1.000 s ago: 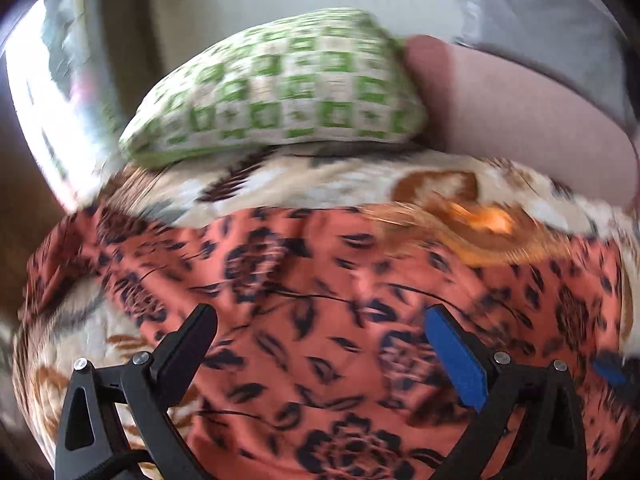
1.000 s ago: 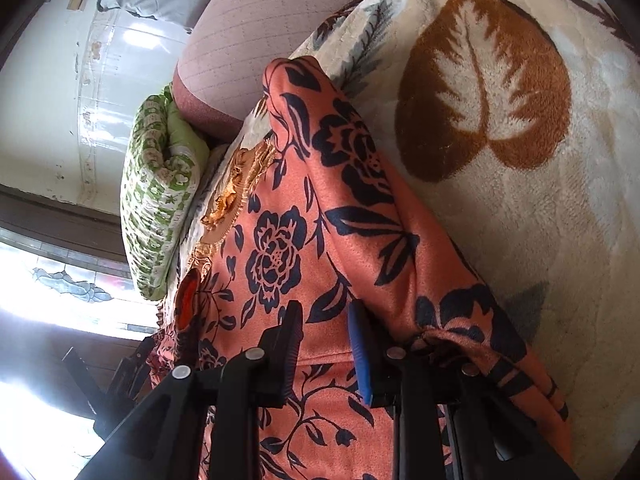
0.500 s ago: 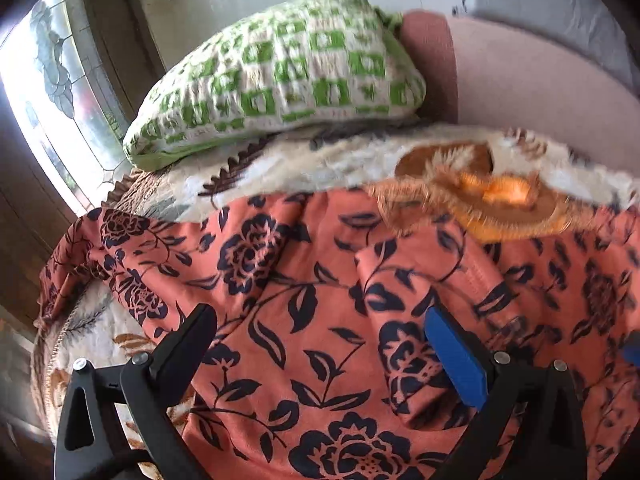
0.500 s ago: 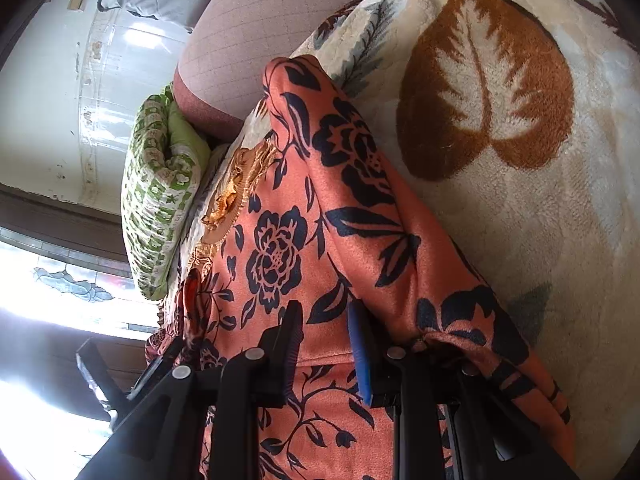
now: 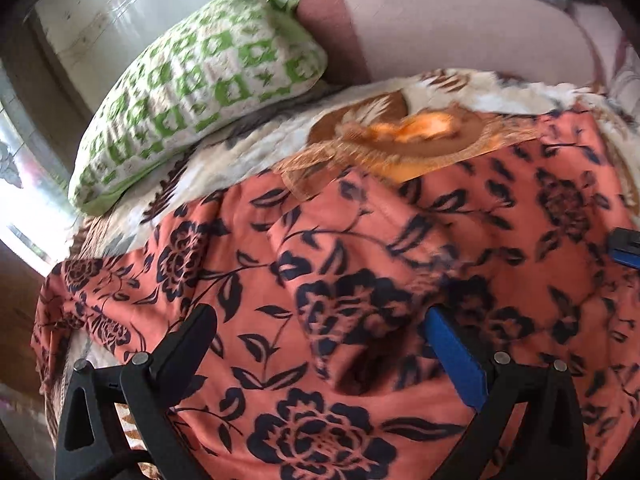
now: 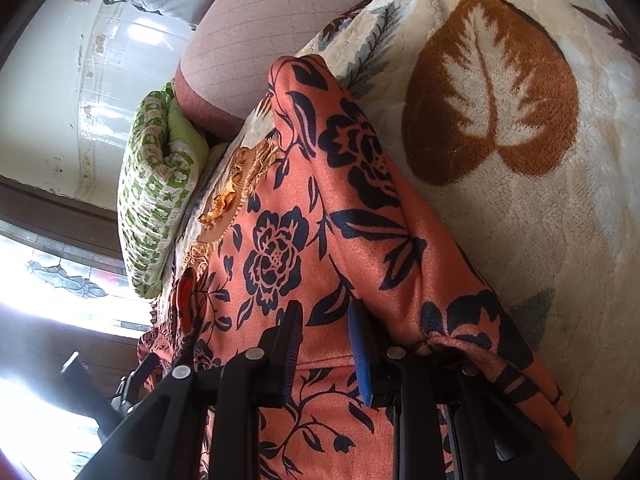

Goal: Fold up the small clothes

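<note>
An orange garment with dark navy flowers and leaves is lying spread over a blanket, its gold-trimmed neckline pointing toward the blanket's far edge. One side is lying folded inward, forming a long ridge.

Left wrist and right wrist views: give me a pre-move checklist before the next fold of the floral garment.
1. Left gripper jaws apart over the cloth: ok.
2. Right gripper gripping orange floral garment: cannot tell; jaws narrow, cloth between them, pad contact unclear.
3. Garment lying flat: not ok; one side is rolled into a ridge.
4. Garment fully on the leaf-print blanket: not ok; one edge droops past it in the left view.
5. Green checked pillow apart from garment: ok.
</note>
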`<move>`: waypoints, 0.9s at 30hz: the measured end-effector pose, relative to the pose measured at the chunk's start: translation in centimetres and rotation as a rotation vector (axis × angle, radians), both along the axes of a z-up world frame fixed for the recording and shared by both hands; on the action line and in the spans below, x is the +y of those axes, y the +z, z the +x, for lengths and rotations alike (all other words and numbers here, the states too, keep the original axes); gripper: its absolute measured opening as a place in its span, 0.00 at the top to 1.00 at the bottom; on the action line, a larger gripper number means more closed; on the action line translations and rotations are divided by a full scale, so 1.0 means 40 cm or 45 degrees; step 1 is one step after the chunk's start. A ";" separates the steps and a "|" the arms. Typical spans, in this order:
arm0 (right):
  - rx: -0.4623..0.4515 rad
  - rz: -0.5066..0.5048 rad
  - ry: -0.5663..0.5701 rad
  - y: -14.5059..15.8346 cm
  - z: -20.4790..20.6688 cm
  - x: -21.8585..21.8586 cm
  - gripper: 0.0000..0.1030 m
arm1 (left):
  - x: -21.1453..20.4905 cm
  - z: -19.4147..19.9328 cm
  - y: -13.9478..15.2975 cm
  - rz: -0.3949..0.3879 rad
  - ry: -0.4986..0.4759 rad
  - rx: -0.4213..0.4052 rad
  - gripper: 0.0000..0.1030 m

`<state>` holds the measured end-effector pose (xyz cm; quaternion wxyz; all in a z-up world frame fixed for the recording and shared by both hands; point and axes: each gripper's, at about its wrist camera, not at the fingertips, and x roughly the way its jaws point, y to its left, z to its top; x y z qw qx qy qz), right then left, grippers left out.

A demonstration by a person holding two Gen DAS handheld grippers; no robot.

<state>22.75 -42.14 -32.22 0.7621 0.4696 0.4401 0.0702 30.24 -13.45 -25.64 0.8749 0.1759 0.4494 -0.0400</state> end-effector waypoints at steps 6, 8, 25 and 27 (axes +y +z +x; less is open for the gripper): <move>-0.003 0.005 -0.003 -0.004 0.001 0.000 0.75 | 0.101 0.051 -0.016 -0.103 0.281 0.038 0.00; -0.003 0.007 -0.002 -0.005 0.002 0.000 0.75 | 0.150 0.051 0.003 -0.201 0.373 0.026 0.00; -0.039 -0.077 0.003 0.040 -0.012 0.012 0.71 | 0.320 0.002 0.053 -0.248 0.544 -0.009 0.00; 0.001 -0.164 0.030 0.039 0.000 0.034 0.72 | 0.291 0.023 0.017 -0.102 0.527 0.033 0.00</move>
